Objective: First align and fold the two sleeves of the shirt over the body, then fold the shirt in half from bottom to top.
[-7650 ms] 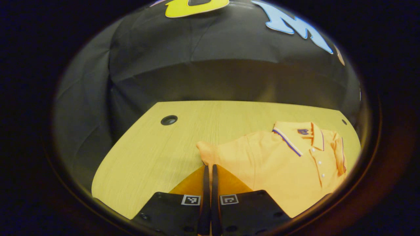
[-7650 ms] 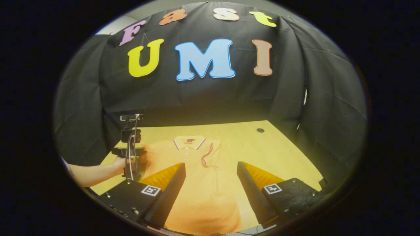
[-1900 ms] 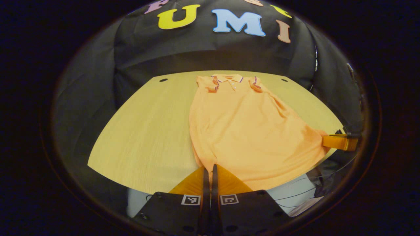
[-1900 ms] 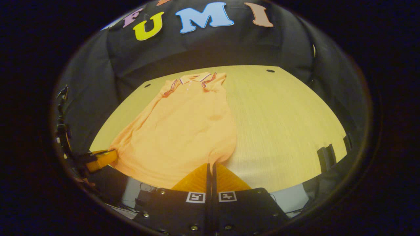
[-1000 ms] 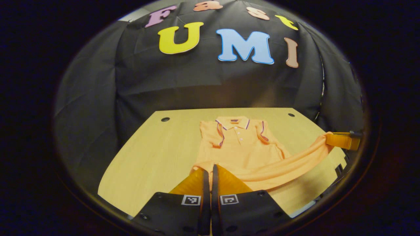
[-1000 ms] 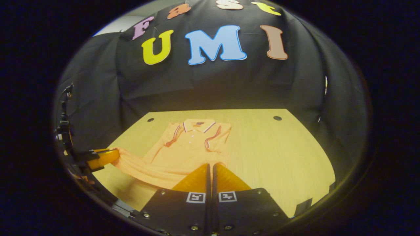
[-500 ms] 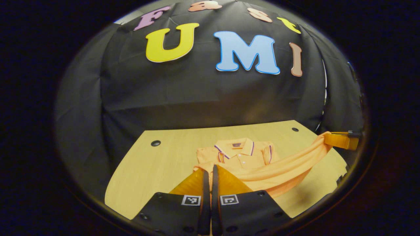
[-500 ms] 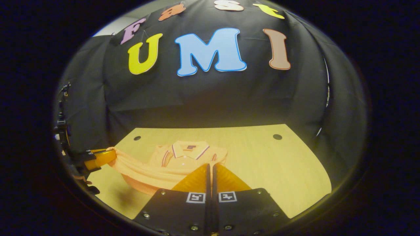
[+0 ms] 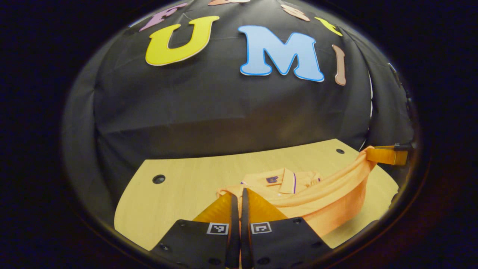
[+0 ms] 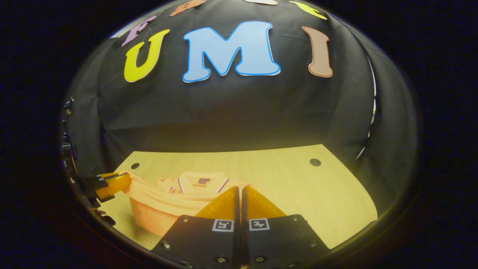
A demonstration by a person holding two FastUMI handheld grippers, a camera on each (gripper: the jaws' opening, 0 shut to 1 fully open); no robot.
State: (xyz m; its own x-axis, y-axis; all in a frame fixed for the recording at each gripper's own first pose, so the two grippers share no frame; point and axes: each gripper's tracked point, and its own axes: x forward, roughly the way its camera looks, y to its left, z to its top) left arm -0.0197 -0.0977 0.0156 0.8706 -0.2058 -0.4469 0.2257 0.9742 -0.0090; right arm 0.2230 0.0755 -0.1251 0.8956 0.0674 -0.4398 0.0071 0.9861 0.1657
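**Hem carried further toward collar**

Since the previous frame, both claws advance toward the table's far edge. Left claw and right claw each pinch the shirt hem, raised over the collar. Risk: uneven release skews the fold.

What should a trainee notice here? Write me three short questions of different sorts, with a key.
1. True or false: the left gripper and the right gripper are each shut on the shirt.
2. Pick one. The hem is: A) lying flat, B) lifted and stretched between the two grippers, C) rolled into a ball.
3. Which part of the shirt shows just beyond the raised hem?

Key: 1 true; 2 B; 3 the collar.
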